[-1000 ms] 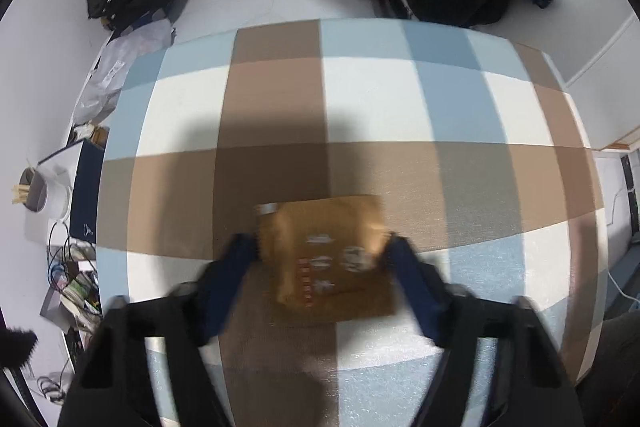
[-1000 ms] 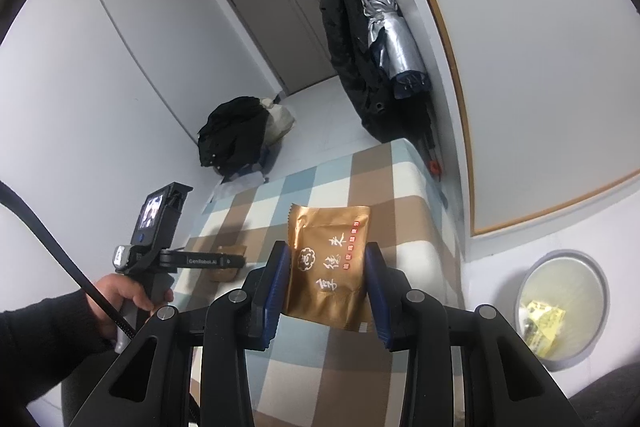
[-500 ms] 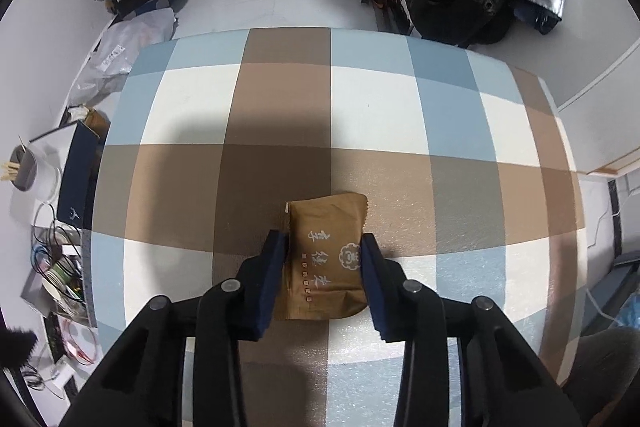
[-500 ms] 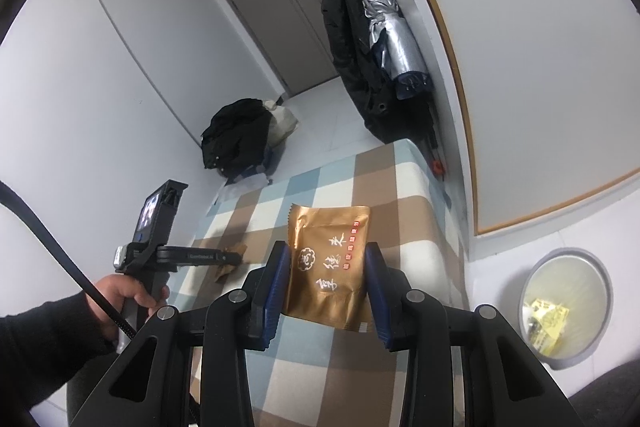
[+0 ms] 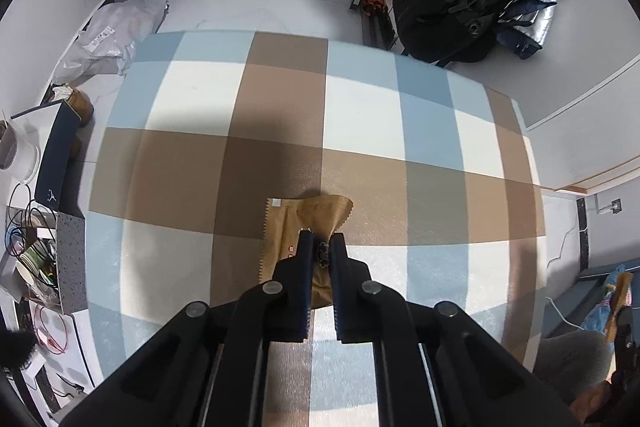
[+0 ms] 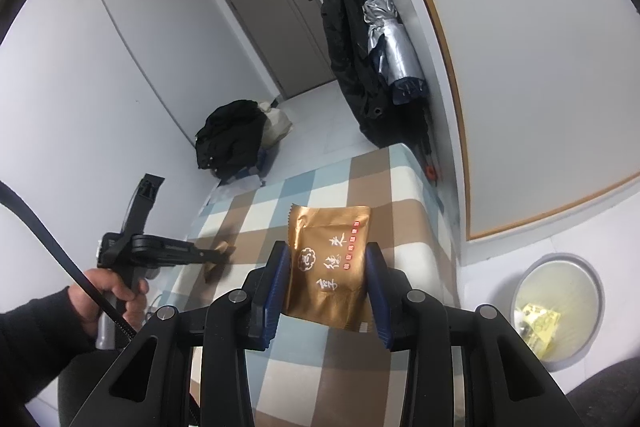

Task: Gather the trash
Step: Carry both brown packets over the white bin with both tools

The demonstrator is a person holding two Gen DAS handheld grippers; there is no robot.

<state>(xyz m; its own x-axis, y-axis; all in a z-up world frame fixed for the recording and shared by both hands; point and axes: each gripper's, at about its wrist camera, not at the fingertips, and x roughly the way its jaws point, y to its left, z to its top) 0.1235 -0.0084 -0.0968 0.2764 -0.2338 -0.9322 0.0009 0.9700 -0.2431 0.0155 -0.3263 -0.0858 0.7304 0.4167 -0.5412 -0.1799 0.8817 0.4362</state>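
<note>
Gold wrapper (image 6: 329,267) clamped in right claw (image 6: 326,287); brown packet (image 5: 306,227) pinched by left claw (image 5: 321,251). Next: lift, carry to bin (image 6: 558,307).

Checkered table (image 5: 432,131), brown wrapper (image 5: 316,215) lying on it

wrapper (image 5: 308,223) on table (image 5: 420,131), bin (image 6: 558,305) beside table

A checked tablecloth (image 5: 360,115) of brown, pale blue and white squares; a golden-brown snack wrapper (image 6: 330,259) with white characters and small red marks; a grey-rimmed bin (image 6: 560,259) lined in yellow; a silver umbrella (image 6: 392,47).
</note>
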